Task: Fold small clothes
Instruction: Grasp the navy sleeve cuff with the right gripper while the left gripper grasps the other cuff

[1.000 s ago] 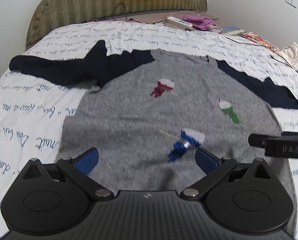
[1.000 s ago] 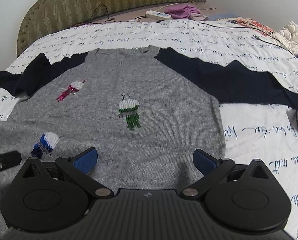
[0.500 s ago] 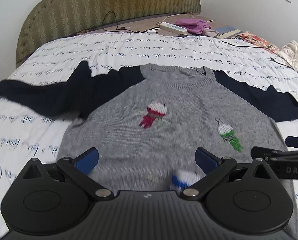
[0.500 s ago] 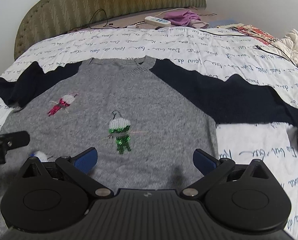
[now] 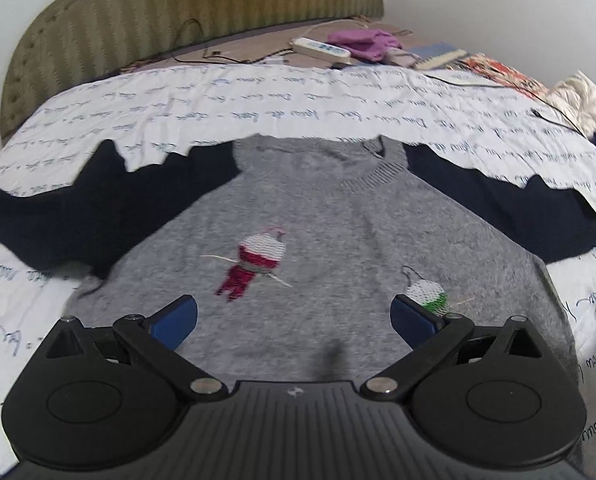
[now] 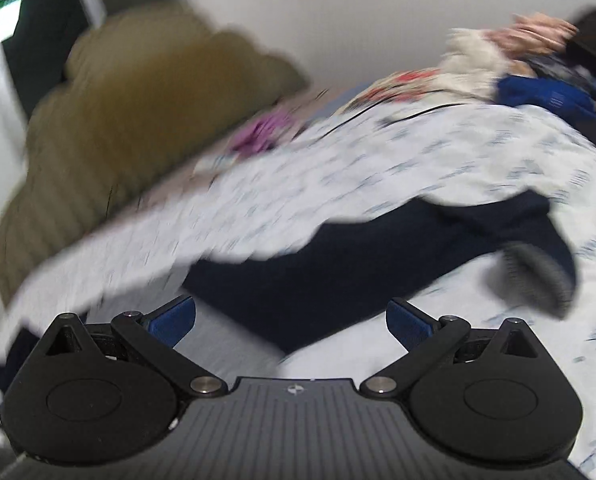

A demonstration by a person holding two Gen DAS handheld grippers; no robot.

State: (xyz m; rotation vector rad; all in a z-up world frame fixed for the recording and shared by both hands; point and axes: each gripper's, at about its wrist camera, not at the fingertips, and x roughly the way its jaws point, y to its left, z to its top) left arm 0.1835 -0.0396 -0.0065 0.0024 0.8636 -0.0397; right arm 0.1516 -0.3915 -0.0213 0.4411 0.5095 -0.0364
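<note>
Left wrist view: low over sweater (image 5: 338, 240), facing headboard (image 5: 170, 20). Right wrist view: tilted, blurred, close above right sleeve (image 6: 378, 256), facing bed corner. Shared: headboard, sheet (image 5: 258, 100), sleeve.

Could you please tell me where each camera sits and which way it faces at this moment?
Left wrist: on the left tongs, open, facing the headboard over the flat grey sweater.
Right wrist: on the right tongs, open, tilted and blurred, facing the navy sleeve.
Shared: sweater, white bedspread, headboard.
</note>
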